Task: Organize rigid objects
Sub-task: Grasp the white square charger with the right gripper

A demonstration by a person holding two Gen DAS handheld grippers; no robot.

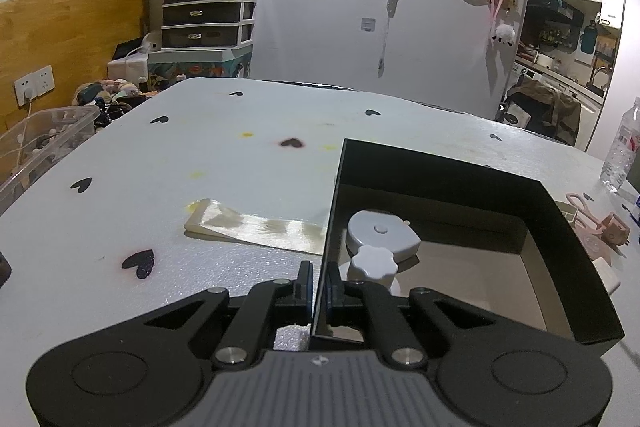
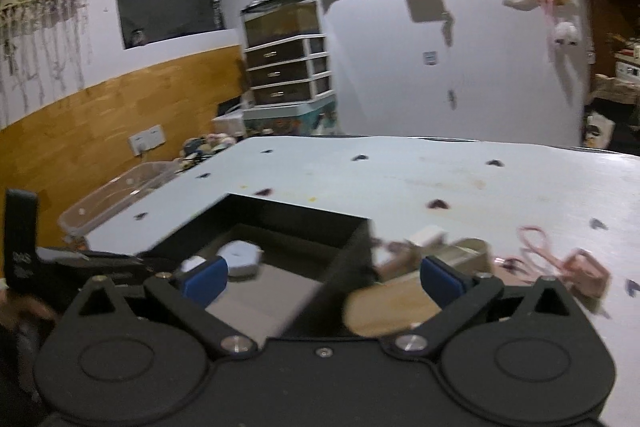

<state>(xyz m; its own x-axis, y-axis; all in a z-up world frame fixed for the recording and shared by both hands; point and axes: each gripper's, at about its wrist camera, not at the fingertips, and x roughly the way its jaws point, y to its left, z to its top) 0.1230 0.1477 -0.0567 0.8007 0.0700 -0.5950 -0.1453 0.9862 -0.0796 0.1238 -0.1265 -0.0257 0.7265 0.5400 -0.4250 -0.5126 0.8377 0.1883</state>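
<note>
1. The left tool point(image 1: 319, 285) is clamped narrow on the near left wall of the black box point(image 1: 472, 173), steadying it on the desk point(image 1: 160, 155).
2. Inside the box, at its near left corner, sit a grey tape measure point(image 1: 382, 233) and a pale scalloped knob point(image 1: 374, 261), just beside each other.
3. The right tool point(image 2: 322, 277) stands wide and holds nothing; it straddles the box's near right wall, blurred.
4. Right of the box, outside it, lie the things not yet sorted: a flat wooden piece point(image 2: 390, 307) nearest, a small white block point(image 2: 428, 235) farther off, and a pink clip-like item point(image 2: 560, 263) at the right.
5. The wooden piece looks stiff, light and smooth; I judge it best pinched across its thin edges near the middle, since flat faces may slip.
6. A shiny folded pouch point(image 1: 256, 227) lies left of the box; it looks soft rather than rigid.
</note>
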